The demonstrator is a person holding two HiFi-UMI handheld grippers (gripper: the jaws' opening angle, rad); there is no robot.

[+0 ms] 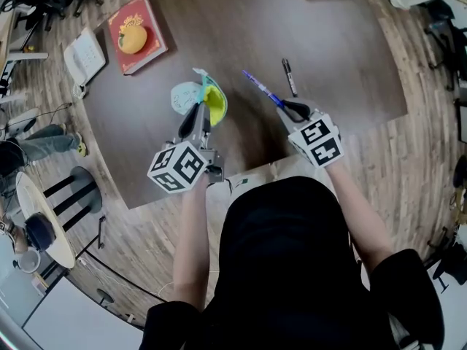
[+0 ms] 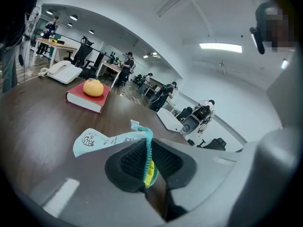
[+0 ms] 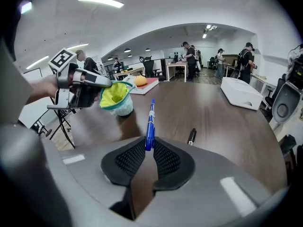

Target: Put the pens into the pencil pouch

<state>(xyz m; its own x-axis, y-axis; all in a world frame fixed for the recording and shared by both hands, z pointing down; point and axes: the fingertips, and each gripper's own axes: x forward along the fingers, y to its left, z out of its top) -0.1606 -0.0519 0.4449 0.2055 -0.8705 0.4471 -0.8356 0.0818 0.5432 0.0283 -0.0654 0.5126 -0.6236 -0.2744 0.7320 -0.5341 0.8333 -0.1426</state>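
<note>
1. Head view: the left gripper (image 1: 203, 113) holds the pencil pouch (image 1: 208, 95) up off the dark table (image 1: 219, 28), and its yellow-lined mouth faces the right gripper (image 1: 290, 110). That gripper holds a blue pen (image 1: 259, 87) by its rear end, with the tip aimed at the pouch but apart from it. A black pen (image 1: 290, 76) lies on the table just beyond. A red book (image 1: 139, 22) with an orange (image 1: 133, 39) on it sits well off to the far left.

2. Left gripper view: the fingers (image 2: 130, 162) are closed on the pouch's teal zip edge, with yellow lining showing between them. The rest of the fabric hangs out to the left. Only one rim is pinched, so I judge the mouth could sag or fold shut when the pen presses on it. The thin edge could also slip out of the grip.

3. Right gripper view: the fingers (image 3: 166, 159) are clamped on the blue pen's (image 3: 150, 122) end. Nearly the whole barrel sticks forward toward the open mouth (image 3: 115, 96), and the black pen (image 3: 191, 136) lies on the table to the right.
   - The grip sits far back, so any contact at the tip is likely to swivel the pen between the pads.
   - If the tip catches the zip or the outer fabric, the pouch gets pushed aside instead of filled.
   - If the pen is let go before most of the barrel is inside, it could tip back out onto the table.
</note>
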